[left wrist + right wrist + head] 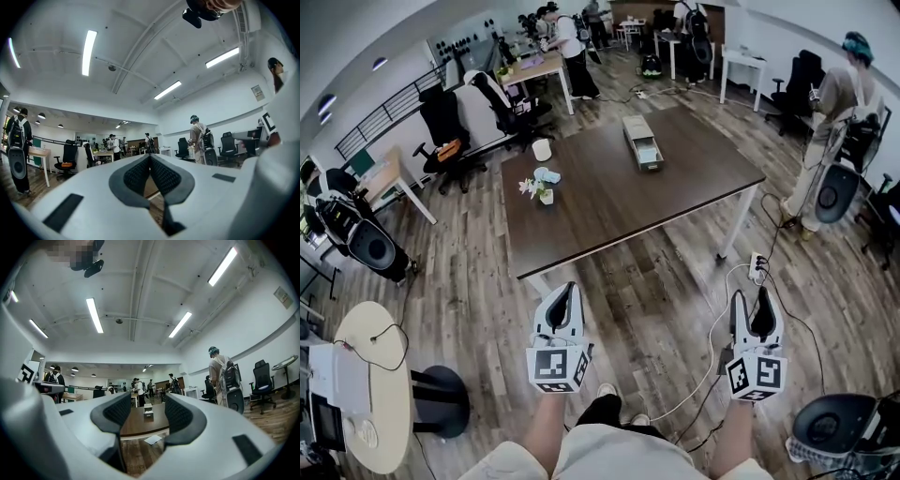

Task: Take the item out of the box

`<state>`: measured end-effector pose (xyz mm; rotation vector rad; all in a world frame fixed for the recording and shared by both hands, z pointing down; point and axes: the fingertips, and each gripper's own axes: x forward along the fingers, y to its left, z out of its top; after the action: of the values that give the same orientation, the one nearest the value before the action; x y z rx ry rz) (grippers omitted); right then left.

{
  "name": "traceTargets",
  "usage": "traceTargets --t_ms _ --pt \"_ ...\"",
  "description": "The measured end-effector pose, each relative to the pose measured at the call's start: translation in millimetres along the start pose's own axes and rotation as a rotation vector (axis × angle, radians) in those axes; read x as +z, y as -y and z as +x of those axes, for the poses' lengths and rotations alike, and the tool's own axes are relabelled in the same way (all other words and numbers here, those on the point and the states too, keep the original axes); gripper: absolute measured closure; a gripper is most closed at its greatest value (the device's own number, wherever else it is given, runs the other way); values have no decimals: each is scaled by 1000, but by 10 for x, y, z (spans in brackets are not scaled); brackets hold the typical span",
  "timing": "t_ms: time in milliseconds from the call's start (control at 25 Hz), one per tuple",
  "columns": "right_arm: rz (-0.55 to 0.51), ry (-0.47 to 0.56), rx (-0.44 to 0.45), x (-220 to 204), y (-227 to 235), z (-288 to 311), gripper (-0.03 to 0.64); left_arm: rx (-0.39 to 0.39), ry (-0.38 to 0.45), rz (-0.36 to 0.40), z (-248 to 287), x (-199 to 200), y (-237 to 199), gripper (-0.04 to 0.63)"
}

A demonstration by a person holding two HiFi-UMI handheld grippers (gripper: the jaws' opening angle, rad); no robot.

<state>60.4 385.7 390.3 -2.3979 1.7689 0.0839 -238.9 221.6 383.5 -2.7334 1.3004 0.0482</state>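
A long grey-green box (642, 141) lies on the far right part of the dark brown table (609, 202); it shows small between the jaws in the right gripper view (148, 411). What it holds is hidden. Both grippers hang over the wooden floor, well short of the table's near edge. The left gripper (568, 291) has its jaws pressed together with nothing between them (150, 157). The right gripper (762, 296) stands open and empty, its pads apart (146, 405).
A white cup (542, 149), a small flower pot (543, 193) and a light blue object (548, 175) sit at the table's left. A white cable (710, 356) and a power strip (757, 266) lie on the floor. Office chairs, speakers (371, 246), a round table (373, 389) and people surround the area.
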Motion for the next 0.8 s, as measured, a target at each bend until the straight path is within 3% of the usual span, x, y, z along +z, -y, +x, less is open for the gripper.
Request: traceTargets --t_ms 360,800 --pt "-38 -3 -13 -83 91 454 388 -31 13 -18 586 -153 -45 594" --pt "-84 3 -27 -30 -115 1718 388 -46 31 -33 1798 -209 -670 594"
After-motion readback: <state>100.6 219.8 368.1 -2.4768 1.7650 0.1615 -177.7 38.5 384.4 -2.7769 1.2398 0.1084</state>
